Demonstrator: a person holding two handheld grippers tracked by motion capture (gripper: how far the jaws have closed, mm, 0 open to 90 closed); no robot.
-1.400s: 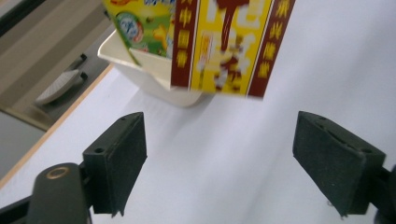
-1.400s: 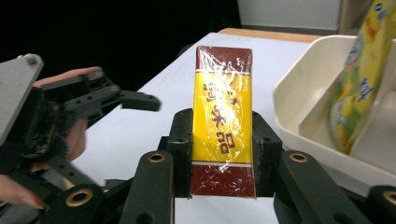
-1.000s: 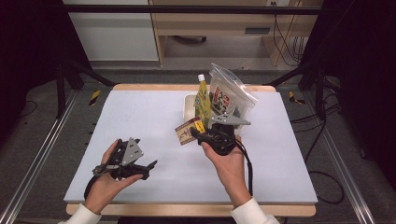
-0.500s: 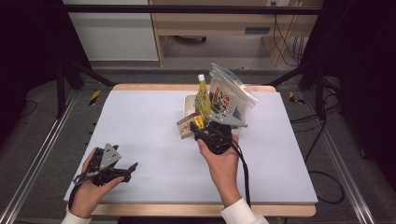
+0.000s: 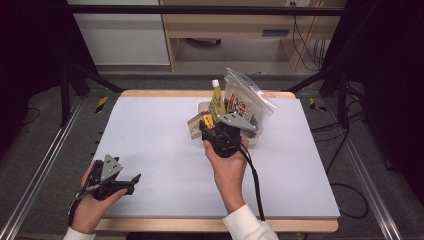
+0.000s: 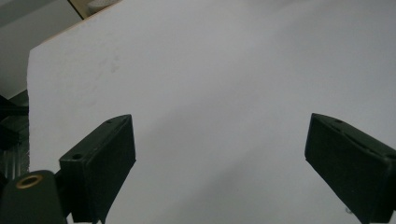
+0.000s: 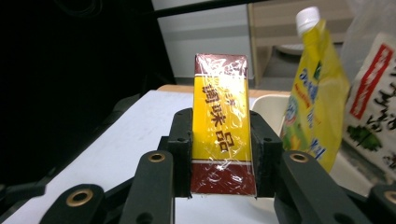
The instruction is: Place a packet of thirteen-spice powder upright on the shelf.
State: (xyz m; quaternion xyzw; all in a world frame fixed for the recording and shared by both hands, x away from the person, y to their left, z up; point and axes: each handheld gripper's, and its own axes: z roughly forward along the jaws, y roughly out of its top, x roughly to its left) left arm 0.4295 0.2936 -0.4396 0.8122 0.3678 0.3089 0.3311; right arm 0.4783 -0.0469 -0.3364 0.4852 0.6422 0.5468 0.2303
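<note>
Right claw (image 7: 219,186) pinching a small yellow-and-maroon box wrapped in glossy film (image 7: 220,126), pads pressed against its two narrow sides, box upright and lifted off the counter (image 5: 150,130). In the high view, right claw (image 5: 207,131) and box (image 5: 199,125) at frame centre, just left of a shallow cream plastic tub (image 5: 204,106). Standing in that tub: a soft yellow spouted pouch with a white screw cap (image 7: 314,93) and a crinkled clear plastic bag with a red-and-white label (image 7: 373,88).

Judged step: carrying the box, either toward or away from the tub; which one cannot be told. For a clean carry: hold the squeeze steady, since slick film over flat card could slide between hard pads; keep the box vertical; stay clear of the floppy pouch and the leaning bag, both likely to tip at a nudge.

Left claw (image 5: 131,180) at lower left of the high view, spread wide with nothing between the pads, resting low over the matte pale-grey counter (image 6: 224,70).
</note>
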